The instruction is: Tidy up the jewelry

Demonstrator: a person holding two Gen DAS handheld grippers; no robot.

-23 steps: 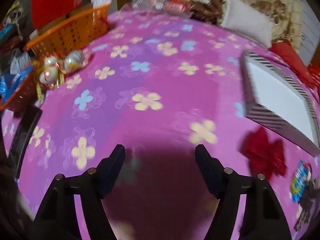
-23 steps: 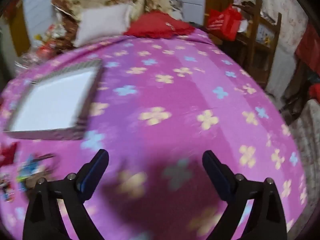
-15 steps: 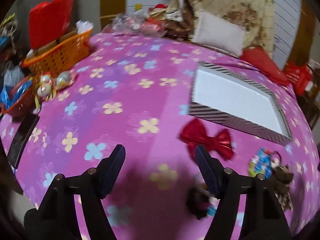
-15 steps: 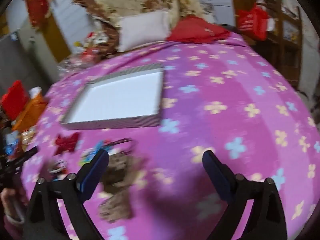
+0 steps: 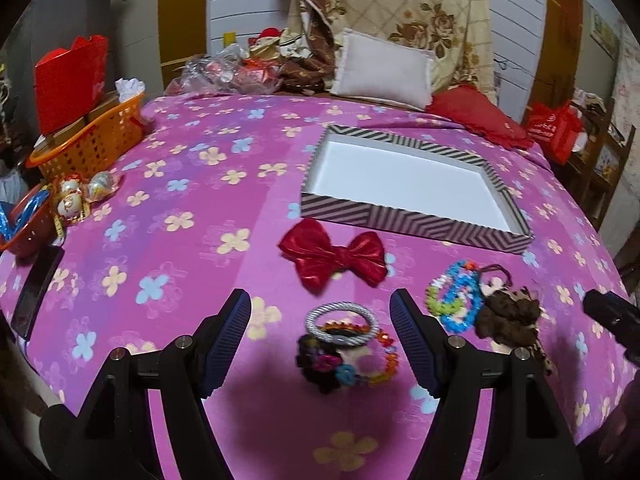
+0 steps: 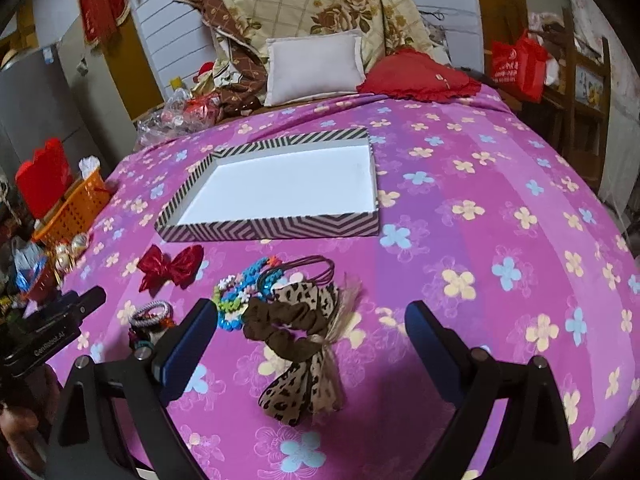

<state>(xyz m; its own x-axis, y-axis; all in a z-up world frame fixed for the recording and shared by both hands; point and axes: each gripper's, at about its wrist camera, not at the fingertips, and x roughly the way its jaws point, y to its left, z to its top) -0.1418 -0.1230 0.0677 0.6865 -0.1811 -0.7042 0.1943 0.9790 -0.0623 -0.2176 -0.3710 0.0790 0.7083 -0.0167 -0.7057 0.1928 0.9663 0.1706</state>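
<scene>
In the left wrist view, the left tongs (image 5: 320, 336) stand wide apart and hold nothing, hovering over the near edge of a bed covered in a pink flowered blanket (image 5: 180, 184). Between their blue-padded fingers lies a silver bangle (image 5: 342, 322) resting on a small heap of dark and bright beaded bracelets (image 5: 344, 364). Just beyond the tips lies a red bow (image 5: 334, 256), and past it a shallow zigzag-striped box (image 5: 404, 220) with a white inside. To the right of the right finger sits a bead bracelet in blue, green and white (image 5: 454, 300), touching a brown scrunchie (image 5: 508, 316). At the far left an orange basket (image 5: 92, 136) stands by the blanket's edge, with shiny round ornaments (image 5: 80, 196) nearer the camera. In the right wrist view, the right tongs (image 6: 310, 322) are likewise spread open and empty. The brown scrunchie (image 6: 286, 326) lies between the fingers, nearer the left one, with a leopard-print bow (image 6: 308, 376) under and below it. The bead bracelet (image 6: 240, 292) sits just beyond the left fingertip, and thin dark hair ties (image 6: 312, 270) loop behind it. The red bow (image 6: 170, 266) lies further left, and the striped box (image 6: 276, 230) is beyond the whole cluster. The silver bangle (image 6: 152, 314) is left of the left finger, near the other gripper.
</scene>
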